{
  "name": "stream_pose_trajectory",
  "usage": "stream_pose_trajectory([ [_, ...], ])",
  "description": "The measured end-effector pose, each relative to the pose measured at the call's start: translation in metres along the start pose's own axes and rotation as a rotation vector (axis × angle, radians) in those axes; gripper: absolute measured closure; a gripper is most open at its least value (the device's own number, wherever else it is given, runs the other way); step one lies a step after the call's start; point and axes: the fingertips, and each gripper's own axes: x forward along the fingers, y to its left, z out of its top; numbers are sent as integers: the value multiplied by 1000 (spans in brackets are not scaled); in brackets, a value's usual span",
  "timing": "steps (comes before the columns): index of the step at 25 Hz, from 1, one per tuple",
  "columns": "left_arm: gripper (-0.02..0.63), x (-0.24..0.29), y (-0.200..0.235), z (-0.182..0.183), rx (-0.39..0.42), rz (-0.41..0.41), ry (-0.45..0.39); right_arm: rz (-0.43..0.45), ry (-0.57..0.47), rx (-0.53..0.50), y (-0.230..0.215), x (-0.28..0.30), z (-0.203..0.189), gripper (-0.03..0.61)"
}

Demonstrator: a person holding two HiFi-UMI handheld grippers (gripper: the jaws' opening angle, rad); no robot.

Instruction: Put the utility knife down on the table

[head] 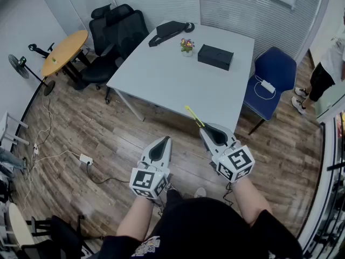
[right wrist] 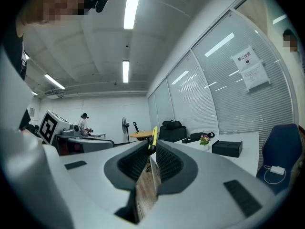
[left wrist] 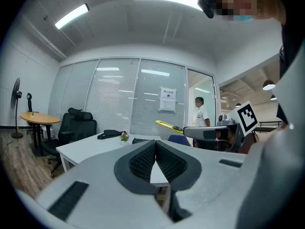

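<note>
A slim yellow utility knife (head: 193,115) sticks out of the tips of my right gripper (head: 204,128), which is shut on it just in front of the white table's (head: 161,80) near edge. In the right gripper view the yellow utility knife (right wrist: 153,136) rises between the closed jaws. From the left gripper view the same utility knife (left wrist: 167,125) points left from the right gripper's jaws. My left gripper (head: 163,140) hovers over the wooden floor short of the table, its jaws shut with nothing between them.
On the table's far side lie a black box (head: 215,56), a small flower pot (head: 187,46) and a black pouch (head: 170,31). Black office chairs (head: 116,31) stand at the left, a blue chair (head: 272,77) at the right. A person (head: 323,72) stands far right. Cables and a power strip (head: 85,158) lie on the floor.
</note>
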Motion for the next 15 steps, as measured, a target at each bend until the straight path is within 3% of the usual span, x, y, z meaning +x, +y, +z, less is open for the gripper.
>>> stream_pose_trajectory([
  [15,608,-6,7,4,0,2,-6,6,-13,19,7,5,3,522],
])
